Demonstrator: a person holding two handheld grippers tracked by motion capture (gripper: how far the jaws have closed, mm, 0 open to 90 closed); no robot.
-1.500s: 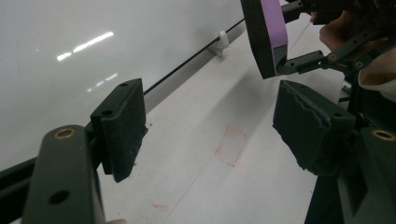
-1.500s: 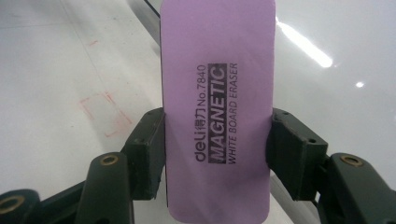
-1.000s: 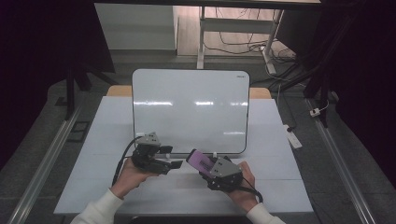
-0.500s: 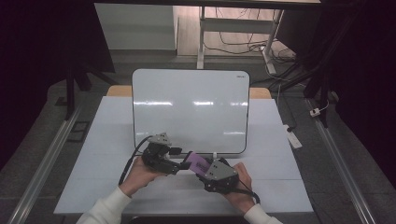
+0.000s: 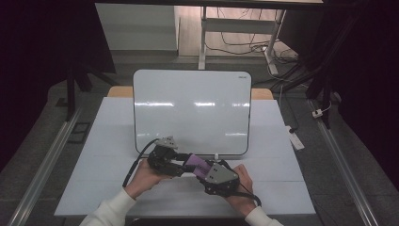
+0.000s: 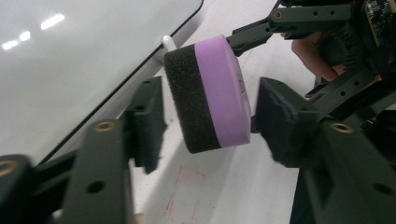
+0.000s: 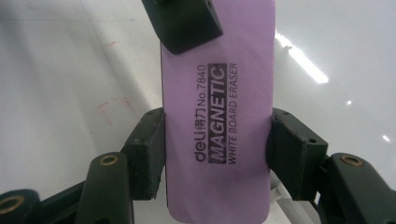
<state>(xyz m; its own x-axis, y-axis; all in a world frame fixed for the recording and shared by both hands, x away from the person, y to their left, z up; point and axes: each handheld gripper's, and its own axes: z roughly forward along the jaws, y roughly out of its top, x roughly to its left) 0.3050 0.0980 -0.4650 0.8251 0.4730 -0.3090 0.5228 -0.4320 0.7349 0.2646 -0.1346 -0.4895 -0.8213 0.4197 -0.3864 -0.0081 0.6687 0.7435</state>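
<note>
Black tools [image 5: 188, 165], brass screws, white sleeves [image 5: 109, 210].

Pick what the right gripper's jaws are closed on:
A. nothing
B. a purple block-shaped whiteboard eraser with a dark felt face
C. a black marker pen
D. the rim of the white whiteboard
B: in the right gripper view the right gripper has a pad pressed on each long side of the purple block-shaped whiteboard eraser, whose printed label reads "MAGNETIC WHITE BOARD ERASER".
</note>
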